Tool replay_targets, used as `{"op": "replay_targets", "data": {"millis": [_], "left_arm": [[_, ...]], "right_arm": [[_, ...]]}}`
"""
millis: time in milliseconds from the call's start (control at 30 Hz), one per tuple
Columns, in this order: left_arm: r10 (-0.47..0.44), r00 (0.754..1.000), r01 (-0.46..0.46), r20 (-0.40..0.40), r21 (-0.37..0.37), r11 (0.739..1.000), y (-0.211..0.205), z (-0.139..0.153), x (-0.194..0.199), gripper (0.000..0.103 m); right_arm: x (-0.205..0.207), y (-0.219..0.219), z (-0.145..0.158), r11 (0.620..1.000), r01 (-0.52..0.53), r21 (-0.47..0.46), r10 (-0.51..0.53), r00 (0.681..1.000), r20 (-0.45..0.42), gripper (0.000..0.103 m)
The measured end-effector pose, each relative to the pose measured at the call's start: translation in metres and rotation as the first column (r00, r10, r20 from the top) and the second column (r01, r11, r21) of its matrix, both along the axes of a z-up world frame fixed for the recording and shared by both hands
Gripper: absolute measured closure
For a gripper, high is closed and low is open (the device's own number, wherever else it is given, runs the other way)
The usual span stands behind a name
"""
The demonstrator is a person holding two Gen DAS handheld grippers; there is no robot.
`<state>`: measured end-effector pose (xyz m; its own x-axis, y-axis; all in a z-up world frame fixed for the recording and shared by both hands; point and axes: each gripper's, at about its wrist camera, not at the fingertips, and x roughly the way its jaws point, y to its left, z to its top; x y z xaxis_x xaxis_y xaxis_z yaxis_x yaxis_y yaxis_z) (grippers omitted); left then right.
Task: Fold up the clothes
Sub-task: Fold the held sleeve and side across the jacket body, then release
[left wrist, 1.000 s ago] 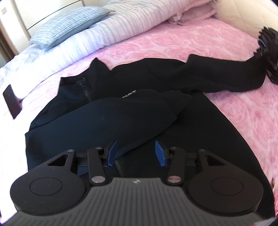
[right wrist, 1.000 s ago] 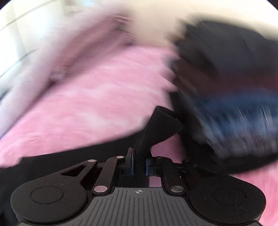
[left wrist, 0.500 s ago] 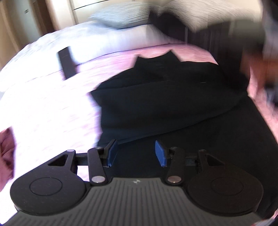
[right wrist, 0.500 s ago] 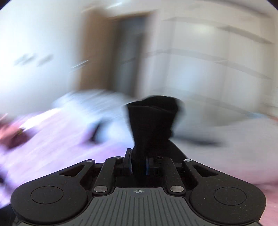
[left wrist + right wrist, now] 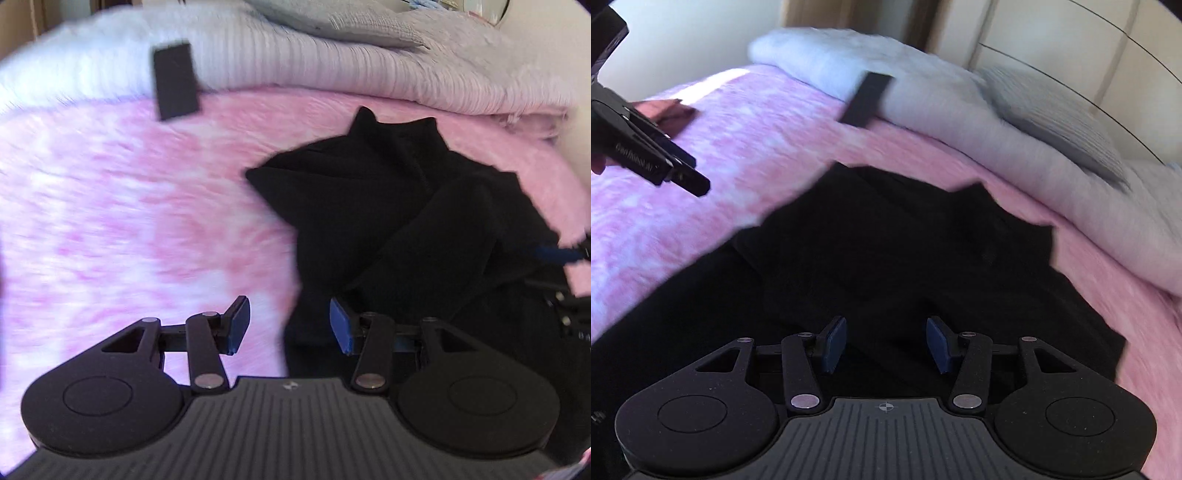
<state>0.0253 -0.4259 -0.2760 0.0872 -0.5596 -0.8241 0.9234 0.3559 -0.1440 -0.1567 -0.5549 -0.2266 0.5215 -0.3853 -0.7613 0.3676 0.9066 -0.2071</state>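
A black fleece zip-neck jacket (image 5: 424,229) lies partly folded on the pink rose-patterned bedspread (image 5: 110,206), its collar toward twelve o'clock. The left gripper (image 5: 290,325) hovers over the jacket's edge, its blue-padded tongs apart and empty. The right gripper (image 5: 886,345) hangs above the dark cloth, likewise spread, gripping nothing. A flat black rectangular object (image 5: 174,79) rests at eleven o'clock. Pale lettering on the left gripper's side, seen from the right wrist, is too blurred to read.

Both fisheye views were bright with daylight and bent hard at their rims. Motion blur smeared the pink bedspread (image 5: 122,206) and the white blanket (image 5: 1015,155). The black garment (image 5: 399,221) read as a near-featureless dark mass, its folds barely distinguishable in either view.
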Motion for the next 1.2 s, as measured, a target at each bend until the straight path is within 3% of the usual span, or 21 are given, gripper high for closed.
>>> {"op": "replay_targets", "data": {"millis": [133,267,333,367,400,533,600,700,767,833,867,933,1133,1200], "left_arm": [[-0.083,0.995,0.082,-0.054,-0.015,0.997,-0.045,-0.022,-0.007,0.060],[-0.196,0.979,0.201,-0.050,0.127,0.971,-0.086,-0.058,-0.026,0.064],[-0.242,0.969,0.245,-0.043,0.180,0.952,-0.099,-0.065,-0.034,0.079],[-0.261,0.965,0.263,-0.037,0.192,0.945,-0.104,-0.063,-0.038,0.097],[-0.269,0.963,0.262,0.014,0.177,0.949,-0.106,-0.050,-0.041,0.100],[-0.243,0.950,0.231,0.195,0.083,0.969,-0.115,0.003,-0.032,0.099],[-0.230,0.944,0.206,0.236,0.123,0.971,-0.122,-0.003,-0.019,0.089],[-0.223,0.939,0.172,0.261,0.207,0.963,-0.128,-0.023,-0.006,0.085],[-0.224,0.945,0.173,0.239,0.216,0.961,-0.124,-0.031,-0.005,0.081],[-0.214,0.947,0.161,0.238,0.223,0.962,-0.116,-0.036,-0.009,0.080],[-0.207,0.950,0.154,0.234,0.226,0.962,-0.111,-0.037,-0.011,0.079],[-0.204,0.955,0.154,0.215,0.228,0.961,-0.103,-0.038,-0.016,0.079],[-0.195,0.968,0.155,0.160,0.232,0.960,-0.070,-0.036,-0.033,0.077],[-0.190,0.972,0.156,0.140,0.226,0.962,-0.051,-0.032,-0.042,0.076]], "right_arm": [[-0.038,-0.042,0.001,0.990,0.140,-0.007,-0.141,0.989,-0.041,0.054],[-0.070,-0.077,-0.003,0.973,0.231,-0.006,-0.231,0.970,-0.074,0.054],[-0.080,-0.094,-0.008,0.964,0.265,-0.012,-0.265,0.960,-0.093,0.054],[-0.084,-0.101,-0.011,0.959,0.283,-0.027,-0.284,0.953,-0.109,0.054],[-0.089,-0.109,-0.013,0.953,0.301,-0.043,-0.304,0.945,-0.124,0.054],[-0.104,-0.135,-0.024,0.921,0.363,-0.140,-0.384,0.905,-0.184,0.054],[-0.110,-0.147,-0.031,0.913,0.379,-0.153,-0.403,0.894,-0.195,0.054],[-0.114,-0.160,-0.044,0.926,0.362,-0.110,-0.377,0.909,-0.176,0.054],[-0.115,-0.167,-0.052,0.934,0.344,-0.099,-0.356,0.920,-0.162,0.054],[-0.119,-0.175,-0.053,0.921,0.359,-0.148,-0.379,0.914,-0.143,0.054],[-0.126,-0.182,-0.052,0.903,0.407,-0.138,-0.424,0.898,-0.121,0.054],[-0.145,-0.201,-0.050,0.842,0.534,-0.073,-0.539,0.839,-0.073,0.031],[-0.184,-0.223,-0.052,0.674,0.699,0.238,-0.715,0.699,-0.029,0.031],[-0.189,-0.220,-0.048,0.636,0.727,0.259,-0.744,0.666,-0.045,0.031]]}}
